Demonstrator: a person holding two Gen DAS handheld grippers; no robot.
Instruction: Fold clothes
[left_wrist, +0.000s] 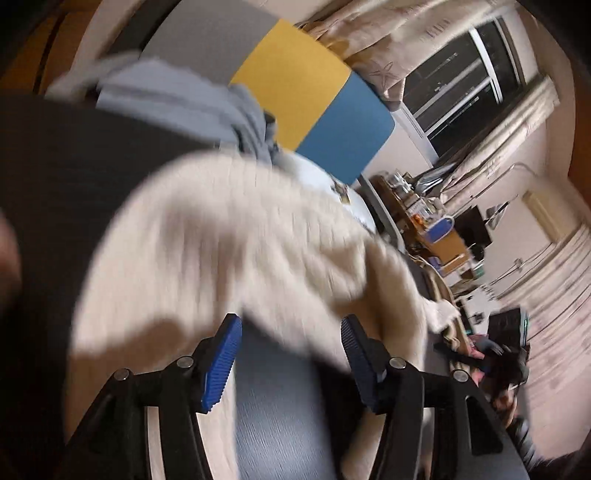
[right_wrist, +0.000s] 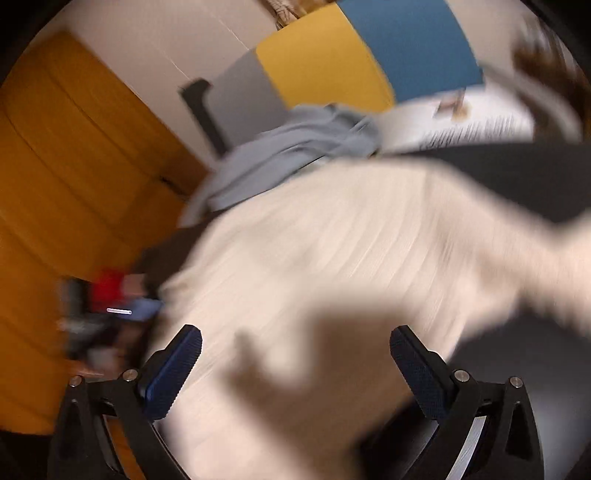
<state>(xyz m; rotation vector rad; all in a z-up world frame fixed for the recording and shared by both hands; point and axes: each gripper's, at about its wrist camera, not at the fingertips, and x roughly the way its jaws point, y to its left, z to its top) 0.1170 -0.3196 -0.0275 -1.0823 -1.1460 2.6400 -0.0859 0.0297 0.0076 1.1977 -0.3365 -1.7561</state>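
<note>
With both the left gripper (left_wrist: 291, 347) and right gripper (right_wrist: 295, 354) spread wide and holding nothing, the cream knit garment (right_wrist: 332, 240) (blurred, at twelve o'clock on the dark table (left_wrist: 55, 166)) is judged between folds, a fresh edge needing to be pinched next.

You've got two garments on dark table (left_wrist: 74, 155): one cream sweater (left_wrist: 229, 236), one grey-blue top (left_wrist: 192, 107). Three panels behind: grey (left_wrist: 210, 33), yellow (left_wrist: 291, 77), blue (left_wrist: 343, 136).

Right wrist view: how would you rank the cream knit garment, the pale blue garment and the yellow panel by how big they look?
1. Cream knit garment, by far the largest, though nearest the camera.
2. and 3. Pale blue garment and yellow panel look about alike; I cannot rank them.
</note>
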